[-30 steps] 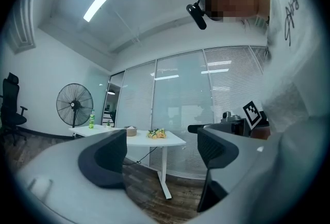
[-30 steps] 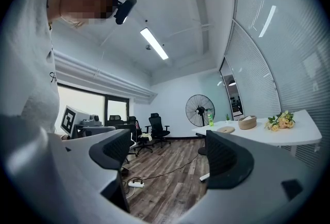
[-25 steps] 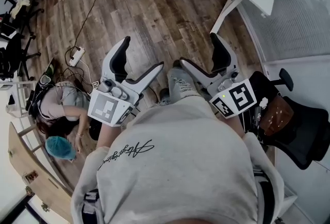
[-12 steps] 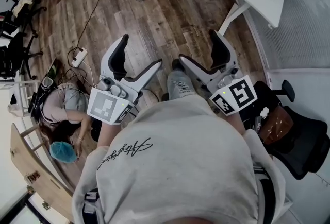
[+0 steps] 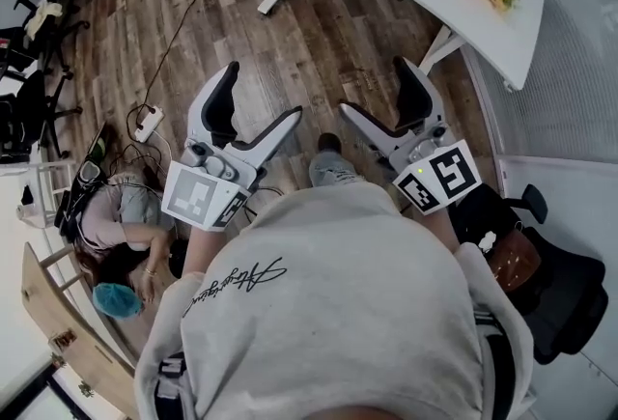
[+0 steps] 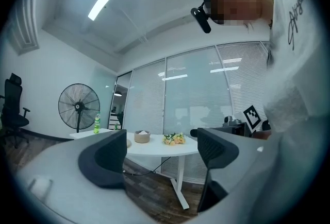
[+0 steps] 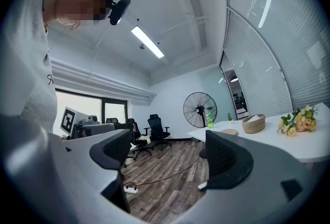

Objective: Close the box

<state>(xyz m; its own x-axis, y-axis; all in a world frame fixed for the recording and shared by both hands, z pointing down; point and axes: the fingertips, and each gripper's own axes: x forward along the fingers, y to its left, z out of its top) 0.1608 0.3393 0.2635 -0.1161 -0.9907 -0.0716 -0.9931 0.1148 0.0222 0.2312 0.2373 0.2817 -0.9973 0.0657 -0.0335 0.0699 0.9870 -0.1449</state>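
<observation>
Far to the left of the left gripper (image 5: 259, 104), a person (image 5: 116, 225) is down on the wood floor (image 5: 319, 42) among loose cable. A white power strip (image 5: 147, 124) lies just left of that gripper's outer jaw. The left gripper is held level in front of the wearer's grey sweatshirt (image 5: 328, 312). Its jaws are spread wide, and only bare floor shows between them. In the left gripper view, a fan (image 6: 78, 107) and a green bottle (image 6: 96, 124) stand far beyond the left jaw. A white table (image 6: 153, 147) with a basket (image 6: 142, 136) and flowers (image 6: 174, 139) sits far off in the gap, nowhere near the pads. The wearer's leg (image 5: 333, 172) shows between the two grippers. The right gripper (image 5: 381, 98) is held level just beside the left one. Its jaws are also spread, with nothing between them. In the right gripper view, office chairs (image 7: 154, 130) stand far beyond the gap. The fan is beyond its right jaw, and the table runs off further right. In the head view, the table lies ahead of the right gripper and to its right. A black chair (image 5: 570, 283) with a brown bag (image 5: 517, 259) on it stands behind that gripper, to the right. The box appears in none of the views.
</observation>
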